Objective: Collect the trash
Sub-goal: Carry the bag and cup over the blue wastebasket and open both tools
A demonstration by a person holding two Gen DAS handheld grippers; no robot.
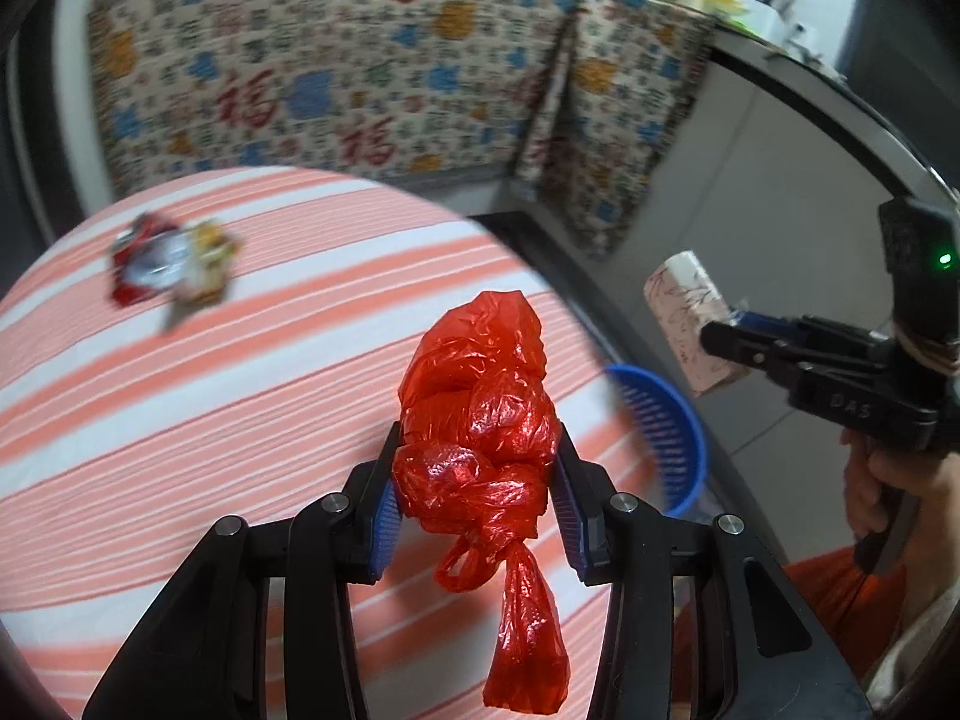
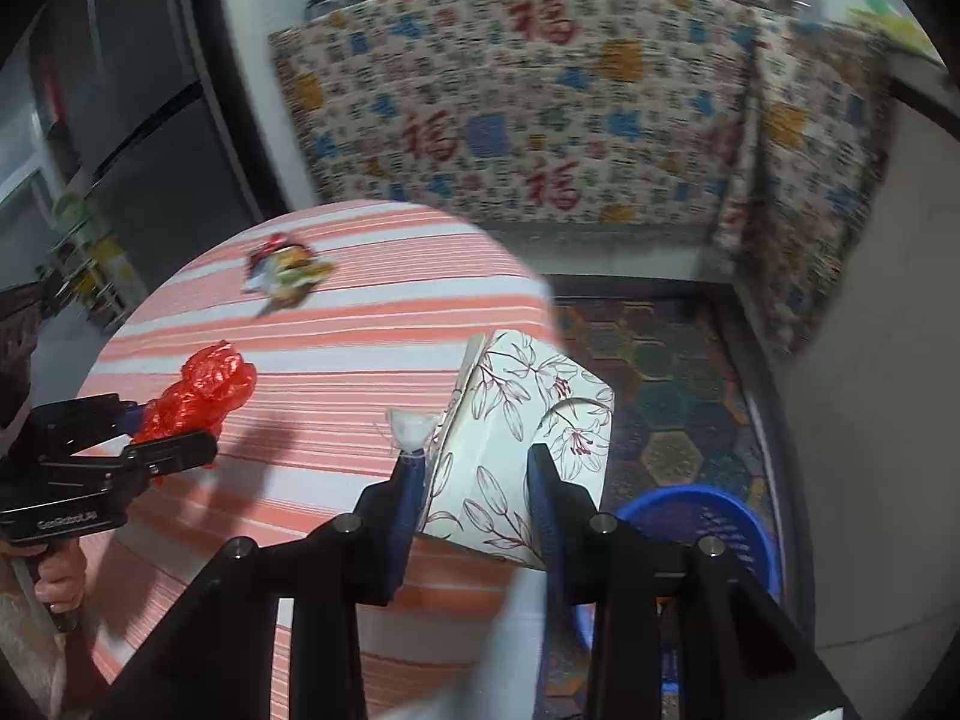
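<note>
The left gripper point(image 1: 477, 474) grasps the red bag point(image 1: 480, 420), the right gripper point(image 2: 474, 480) clamps the floral box point(image 2: 522, 420); both seem meant for the blue basket point(image 2: 720, 516) below right, wrappers point(image 1: 171, 264) lie ahead

On the patterned cloth point(image 1: 336, 60) hanging behind the tabletop I read the large red character "福", repeated several times across it; the smaller printed characters around it are too blurred for me to make out. From my left camera, the black body of the right hand-held gripper point(image 1: 729, 333) carries the raised letters "DAS". From my right camera, the side of the left hand-held gripper point(image 2: 180, 441) bears pale lettering that looks like "GenRobot.AI", though it is small and soft.
</note>
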